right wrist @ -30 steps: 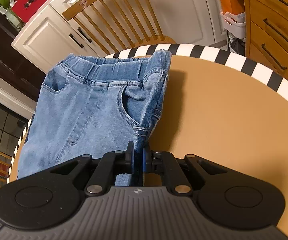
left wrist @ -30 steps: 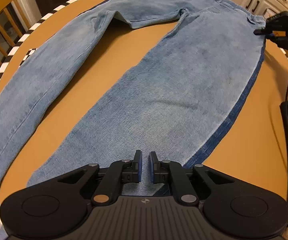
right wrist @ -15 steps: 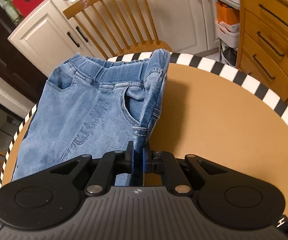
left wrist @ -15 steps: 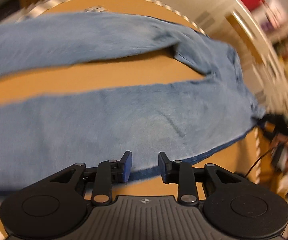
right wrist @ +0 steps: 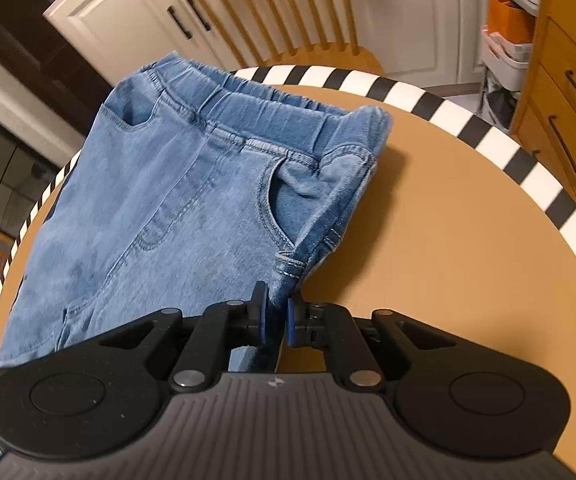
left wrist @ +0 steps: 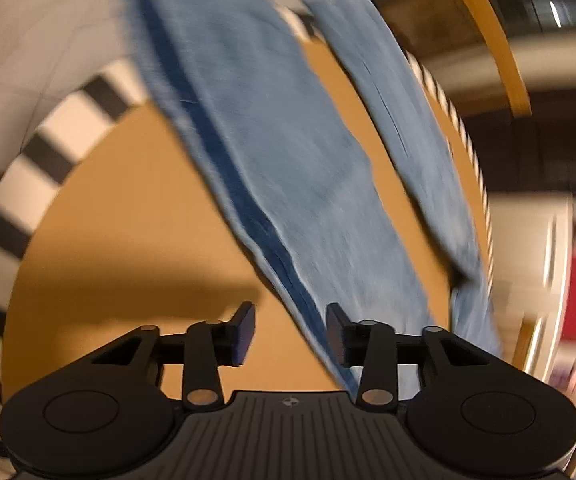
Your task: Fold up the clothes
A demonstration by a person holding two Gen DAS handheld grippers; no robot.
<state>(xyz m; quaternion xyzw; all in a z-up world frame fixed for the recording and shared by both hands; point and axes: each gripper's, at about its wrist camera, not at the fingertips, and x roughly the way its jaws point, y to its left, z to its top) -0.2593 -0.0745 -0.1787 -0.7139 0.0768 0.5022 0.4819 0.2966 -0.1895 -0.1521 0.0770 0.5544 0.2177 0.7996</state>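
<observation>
Light blue jeans point(left wrist: 288, 160) lie spread on a round tan table point(left wrist: 128, 220), and the blurred left wrist view looks along both legs. My left gripper point(left wrist: 290, 332) hovers over the near leg's dark side seam. Its jaws are opening; the leg's edge shows between the fingers, and the pads do not press it. In the right wrist view, the elastic waistband and hip pocket of the jeans point(right wrist: 176, 208) are bunched up. My right gripper point(right wrist: 276, 316) is shut on the denim side seam just below the pocket.
The table point(right wrist: 448, 240) has a black-and-white striped rim point(left wrist: 68, 120). A wooden chair point(right wrist: 288, 8) stands behind the waistband. White cabinets point(right wrist: 128, 20) line the back, and wooden drawers point(right wrist: 568, 100) are at the right.
My left gripper opened and swung sideways while rolling, so the legs now run away from it up the frame. The right gripper kept its grip as the waist shifted slightly.
</observation>
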